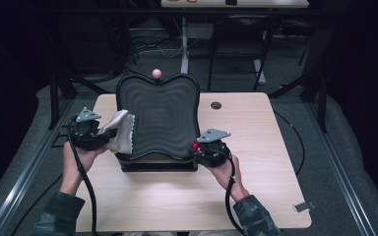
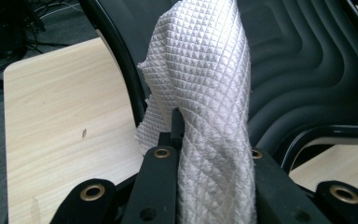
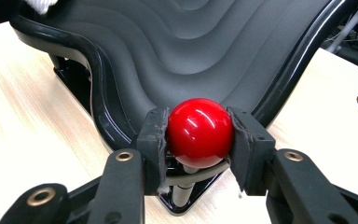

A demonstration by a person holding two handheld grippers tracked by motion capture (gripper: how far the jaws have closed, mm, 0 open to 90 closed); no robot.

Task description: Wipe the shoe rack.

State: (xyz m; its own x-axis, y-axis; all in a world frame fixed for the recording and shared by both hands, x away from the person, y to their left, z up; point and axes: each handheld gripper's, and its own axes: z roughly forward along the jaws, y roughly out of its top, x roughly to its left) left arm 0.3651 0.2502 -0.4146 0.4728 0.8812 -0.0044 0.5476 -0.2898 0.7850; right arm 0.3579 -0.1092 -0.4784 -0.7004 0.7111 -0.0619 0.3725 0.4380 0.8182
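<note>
Right gripper view shows fingers clamping red ball; left fingers pinch white cloth.

obstacle: ridged black tray mid-table | free: bare table right of it

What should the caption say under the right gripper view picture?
Right gripper clamps a red ball at the black wavy tray's corner.
</note>
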